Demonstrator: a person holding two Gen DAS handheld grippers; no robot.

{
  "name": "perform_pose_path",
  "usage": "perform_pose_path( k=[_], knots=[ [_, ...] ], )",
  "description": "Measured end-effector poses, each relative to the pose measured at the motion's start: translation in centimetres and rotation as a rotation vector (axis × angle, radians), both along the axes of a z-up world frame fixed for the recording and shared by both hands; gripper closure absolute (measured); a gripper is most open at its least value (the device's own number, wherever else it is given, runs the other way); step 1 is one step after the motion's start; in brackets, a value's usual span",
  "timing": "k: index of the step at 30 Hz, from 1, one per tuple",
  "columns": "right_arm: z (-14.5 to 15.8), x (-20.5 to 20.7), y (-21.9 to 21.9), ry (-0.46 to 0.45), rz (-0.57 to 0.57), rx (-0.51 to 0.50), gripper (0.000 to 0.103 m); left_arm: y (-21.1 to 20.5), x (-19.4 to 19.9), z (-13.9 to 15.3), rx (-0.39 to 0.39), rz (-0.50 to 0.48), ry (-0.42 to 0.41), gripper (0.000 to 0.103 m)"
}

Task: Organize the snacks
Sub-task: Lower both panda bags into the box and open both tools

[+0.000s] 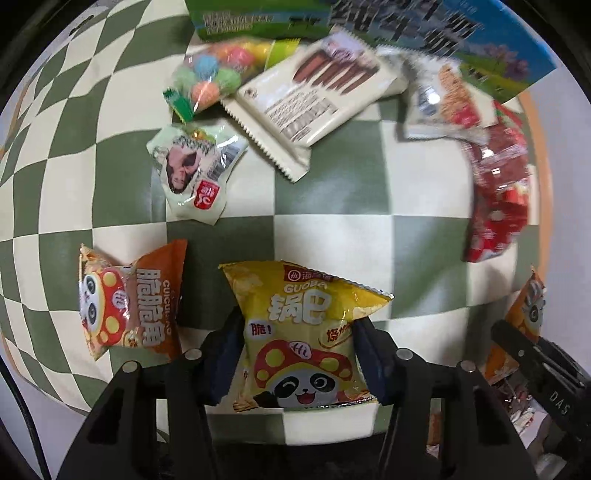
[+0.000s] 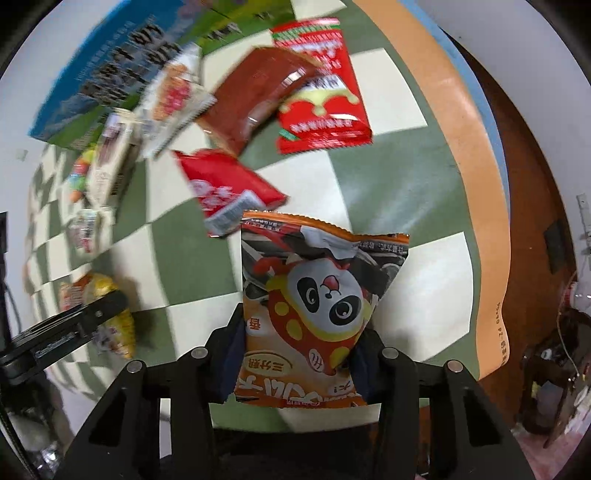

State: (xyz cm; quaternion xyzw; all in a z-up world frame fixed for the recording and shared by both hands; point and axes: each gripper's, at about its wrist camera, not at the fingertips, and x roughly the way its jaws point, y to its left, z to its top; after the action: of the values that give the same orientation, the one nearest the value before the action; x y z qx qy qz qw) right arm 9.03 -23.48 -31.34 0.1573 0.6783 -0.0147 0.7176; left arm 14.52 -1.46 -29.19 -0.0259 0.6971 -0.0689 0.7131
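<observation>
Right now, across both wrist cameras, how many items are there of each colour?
orange panda bag: 2
yellow panda bag: 1
red pack: 2
brown pack: 1
cream or white pack: 3
clear bag of coloured balls: 1
green-blue box: 1
Total: 11

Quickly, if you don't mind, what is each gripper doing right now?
Left gripper: shut on the yellow panda-print crisp bag.
Right gripper: shut on the orange panda-print snack bag.
</observation>
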Motion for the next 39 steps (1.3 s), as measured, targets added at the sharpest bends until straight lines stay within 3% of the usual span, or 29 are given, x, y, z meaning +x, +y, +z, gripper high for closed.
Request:
perform_pose_path(
  k=[6,11,14,19,22,28,34,39],
  knots=[
    [4.9,0.7,0.3,-0.085,0.033,0.083,0.053,0.3,1.5,6.1,-0.122,0.013,-0.075,0.049],
    [11.9,5.3,0.0,-0.206,0.066,0.123,0.053,-0.3,6.2,13.0,-0.198,0.001,-0.177,0.049],
    [15.6,10.2,-0.1,-0.291,0.097,0.117,0.053,-1.2,10.2,14.6,-0.195,-0.002,-0.224,0.049],
    [18.1,18.5,0.5,-0.361,0.153,0.085,0.053,-0.8,17.7,15.9,-0.131,0.009,-0.257,0.049],
    [17.6,23.4,2.2,-0.349,0.192,0.095,0.053,-0.1,22.6,14.2,-0.098,0.033,-0.200,0.049],
    [13.8,30.6,5.8,-0.263,0.251,0.106,0.053,1.1,28.0,11.0,-0.033,0.071,-0.081,0.049],
    [9.2,32.7,8.5,-0.174,0.296,0.114,0.053,1.8,30.2,7.7,-0.013,0.083,0.007,0.049],
    [7.1,33.1,9.4,-0.126,0.315,0.136,0.053,2.2,30.3,6.0,-0.020,0.085,0.054,0.048]
  ],
)
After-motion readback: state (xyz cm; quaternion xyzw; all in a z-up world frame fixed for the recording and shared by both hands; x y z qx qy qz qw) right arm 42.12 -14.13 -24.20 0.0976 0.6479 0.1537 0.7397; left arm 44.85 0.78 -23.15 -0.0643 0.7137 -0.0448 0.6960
